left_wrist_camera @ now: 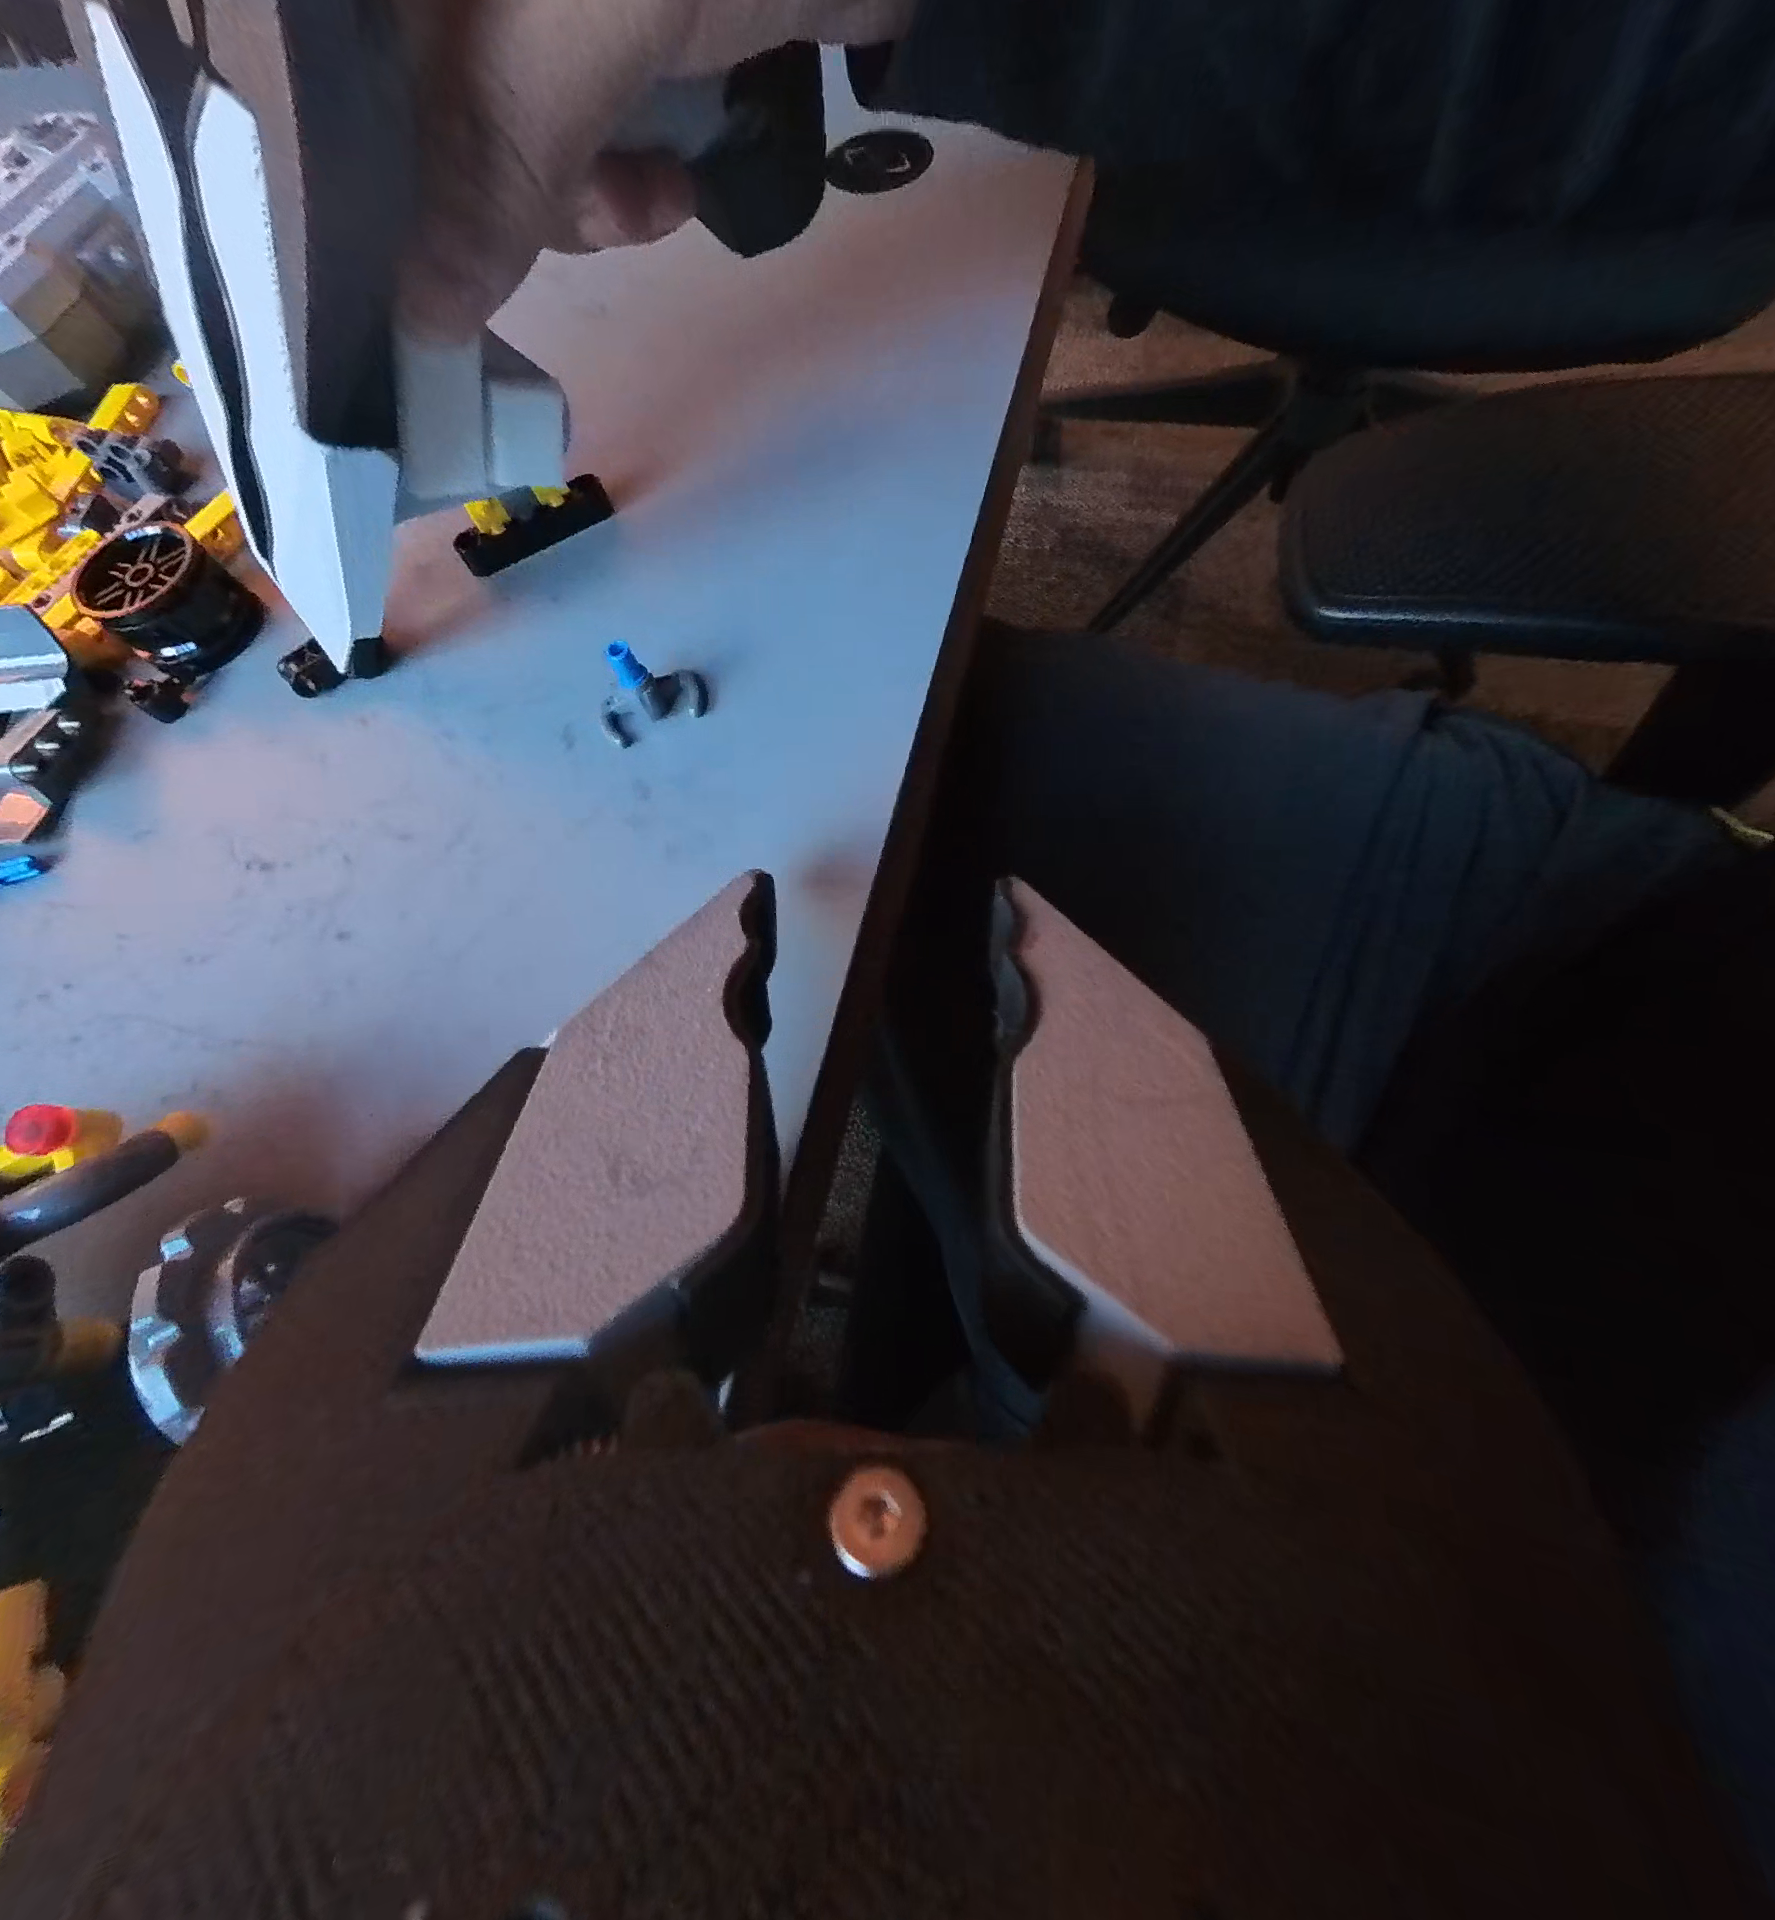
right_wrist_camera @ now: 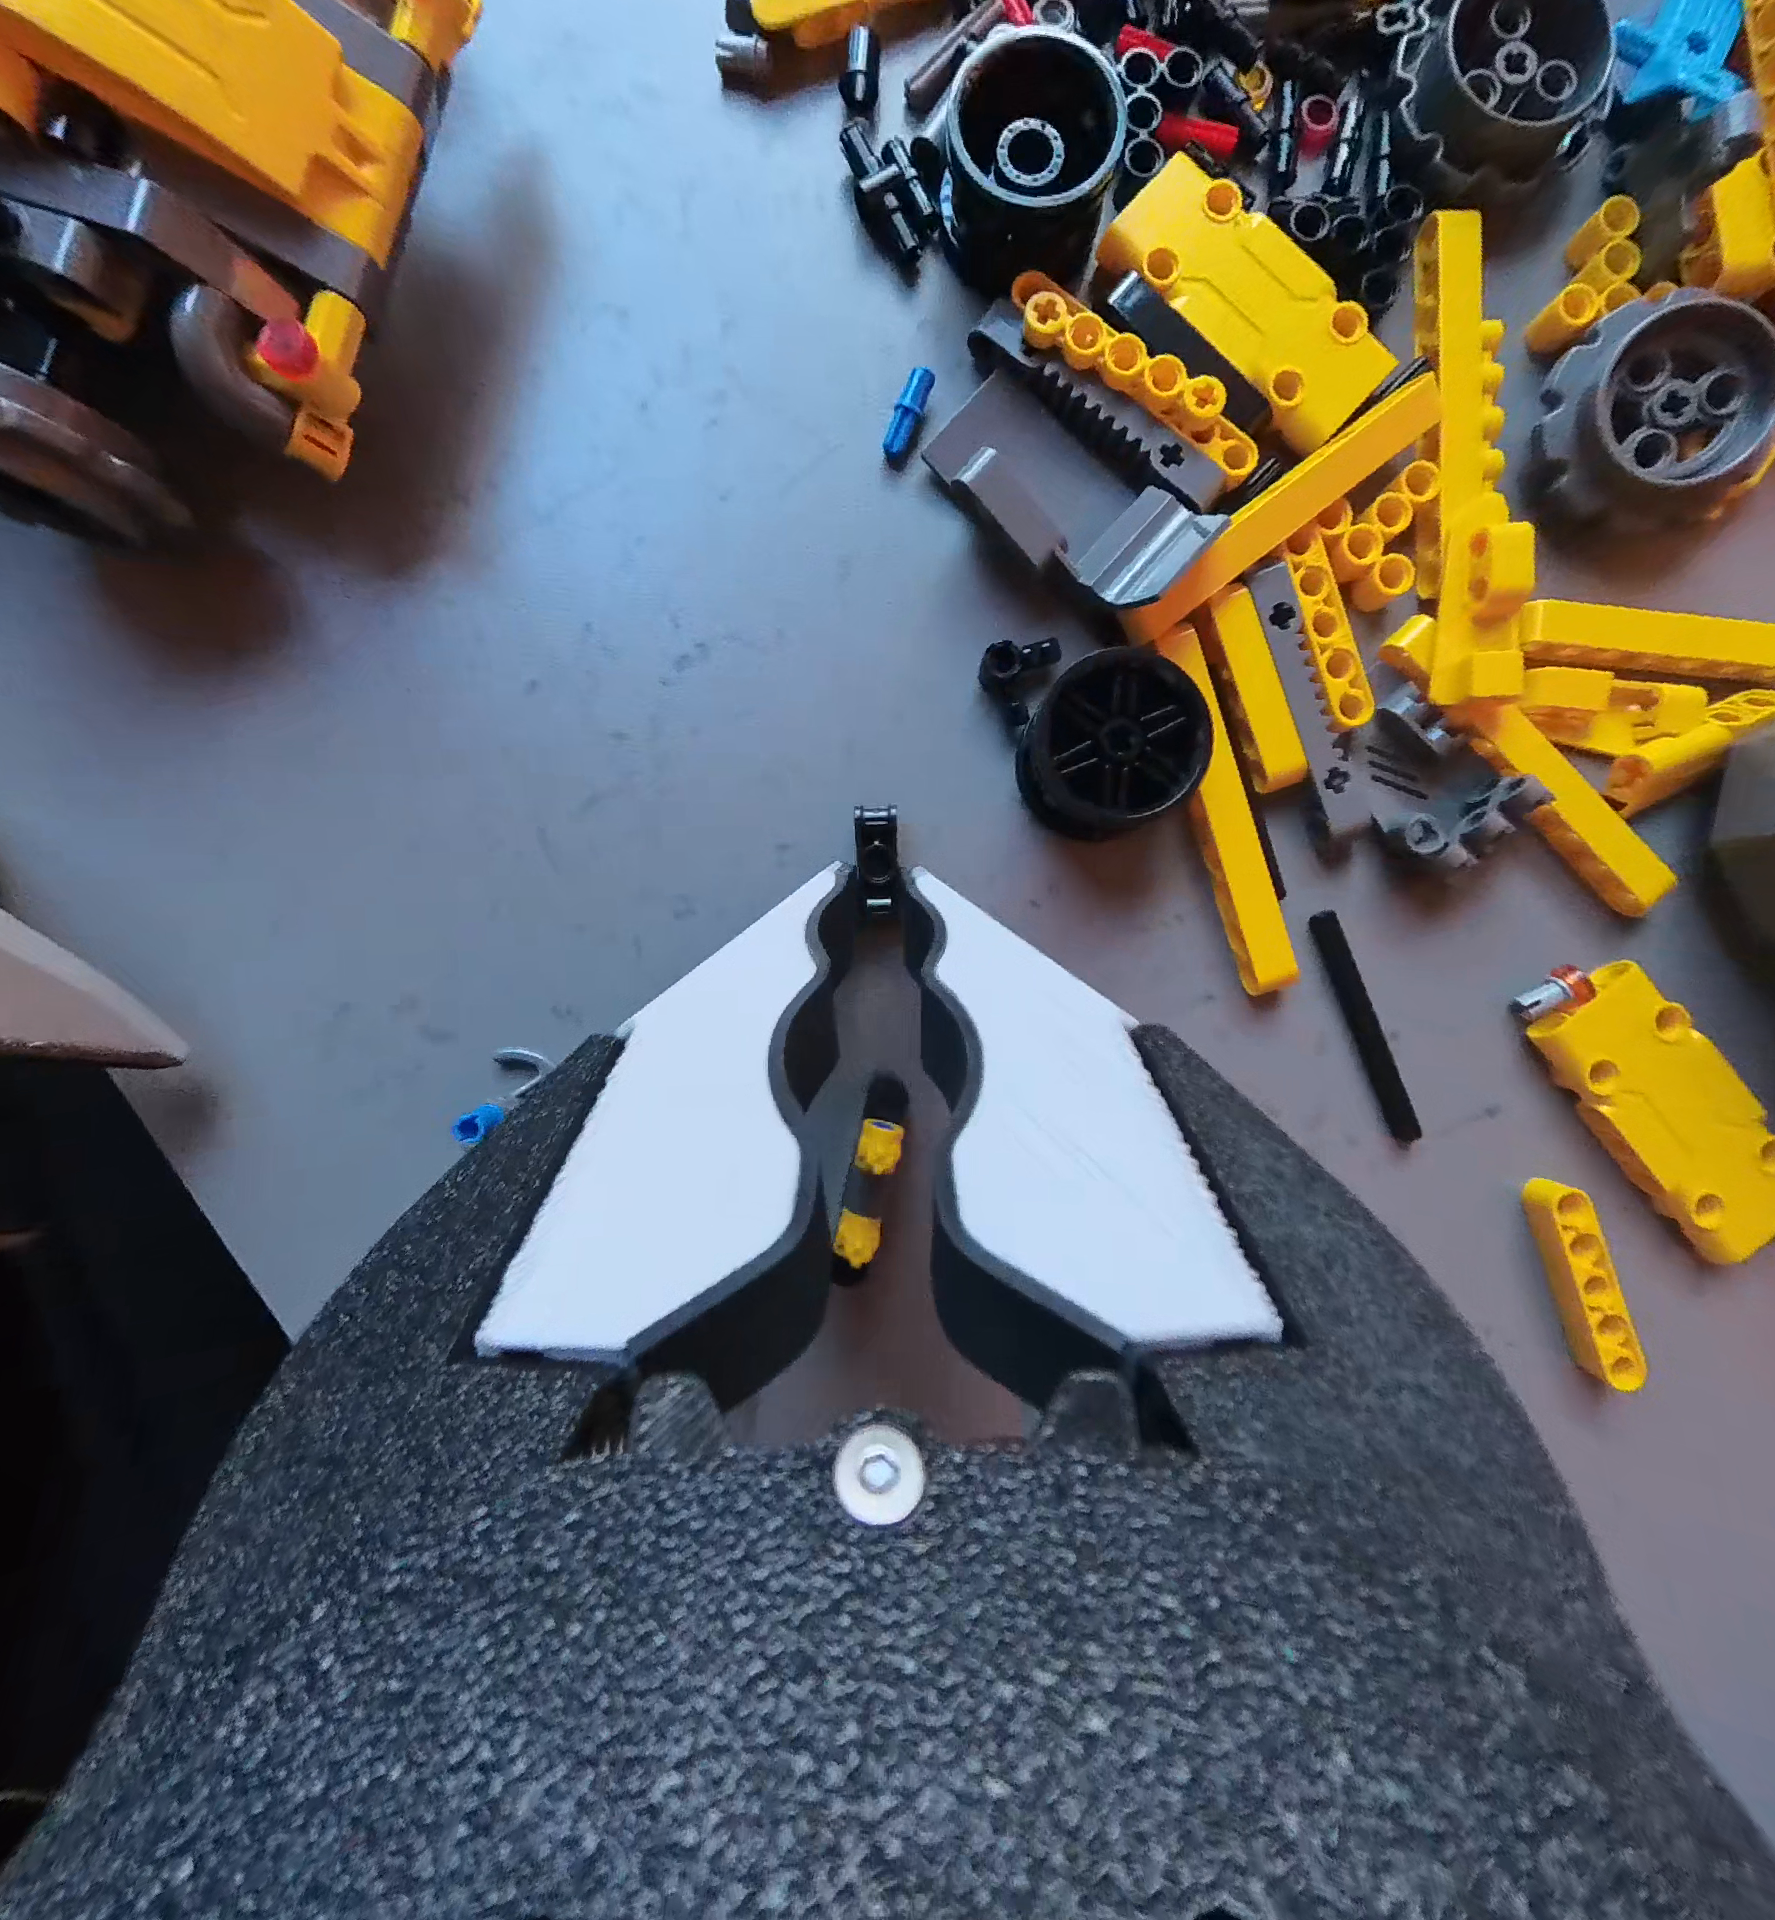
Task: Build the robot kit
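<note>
Two grippers showed in the left wrist view. The left gripper [left_wrist_camera: 888,904] hung over the table [left_wrist_camera: 363,935] edge with its jaws parted and nothing between them; one finger lay above the tabletop, the other past the edge, above a person's dark trouser leg [left_wrist_camera: 1278,831]. Beyond it on the table, a small grey connector with a blue pin [left_wrist_camera: 644,691] stood alone. Farther from the edge, the right gripper [left_wrist_camera: 343,655] pointed down, its tips at the tabletop by a small black connector [left_wrist_camera: 303,665]. A short black beam with yellow pins [left_wrist_camera: 535,525] lay just behind that gripper, toward the table edge. A black wheel [left_wrist_camera: 161,603] sat on the far side of the gripper from the beam, against a heap of yellow parts [left_wrist_camera: 0,540]. Office chairs [left_wrist_camera: 1548,520] stood off the table.

In the right wrist view, the right gripper [right_wrist_camera: 876,883] was nearly closed, its tips pinching the small black connector [right_wrist_camera: 876,847], which stuck out ahead of the fingertips and stood over the table [right_wrist_camera: 447,727]. Under the gripper, seen through the gap between the fingers, was the black beam with yellow pins [right_wrist_camera: 867,1184]. To the right of the connector lay the black wheel [right_wrist_camera: 1111,743] and the pile of yellow beams, grey hubs and black pins [right_wrist_camera: 1382,468]. A loose blue pin [right_wrist_camera: 909,412] lay beyond the connector, left of the pile. A part-built yellow vehicle [right_wrist_camera: 166,208] stood far to the connector's left.
</note>
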Demonstrator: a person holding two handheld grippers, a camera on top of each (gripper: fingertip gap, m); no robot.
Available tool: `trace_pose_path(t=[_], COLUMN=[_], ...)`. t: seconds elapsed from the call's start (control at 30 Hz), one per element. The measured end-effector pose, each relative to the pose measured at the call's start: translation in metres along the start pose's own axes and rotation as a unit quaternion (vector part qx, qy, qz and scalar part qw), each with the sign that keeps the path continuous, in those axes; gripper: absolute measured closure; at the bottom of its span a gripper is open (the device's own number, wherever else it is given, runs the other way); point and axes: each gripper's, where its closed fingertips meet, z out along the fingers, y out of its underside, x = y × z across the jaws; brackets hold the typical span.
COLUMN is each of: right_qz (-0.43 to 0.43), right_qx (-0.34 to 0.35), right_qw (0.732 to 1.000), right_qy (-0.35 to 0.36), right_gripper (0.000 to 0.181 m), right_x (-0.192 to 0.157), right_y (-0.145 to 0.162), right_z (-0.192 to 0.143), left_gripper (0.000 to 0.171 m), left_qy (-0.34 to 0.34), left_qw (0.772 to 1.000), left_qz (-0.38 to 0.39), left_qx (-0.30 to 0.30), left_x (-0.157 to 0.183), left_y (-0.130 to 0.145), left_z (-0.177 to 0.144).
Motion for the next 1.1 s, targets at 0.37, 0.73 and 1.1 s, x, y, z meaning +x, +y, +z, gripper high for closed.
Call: trace_pose_path(t=[0.37,0.73,1.1], right_qz=[0.031,0.099,0.114], right_qx=[0.028,0.015,0.042], right_qw=[0.999,0.994,0.992], right_qy=[0.014,0.05,0.045], right_gripper=[0.174,0.174,0.174], right_x=[-0.036,-0.034,-0.035], right_y=[0.018,0.065,0.062], right_z=[-0.042,-0.043,-0.04], left_gripper=[0.133,0.132,0.131], left_qy=[0.005,0.018,0.021], left_qw=[1.0,1.0,1.0], left_qz=[-0.005,0.006,0.01], left_qx=[0.019,0.015,0.008], left_x=[0.003,0.013,0.017], left_y=[-0.001,-0.003,0.0], left_z=[-0.009,-0.002,0.004])
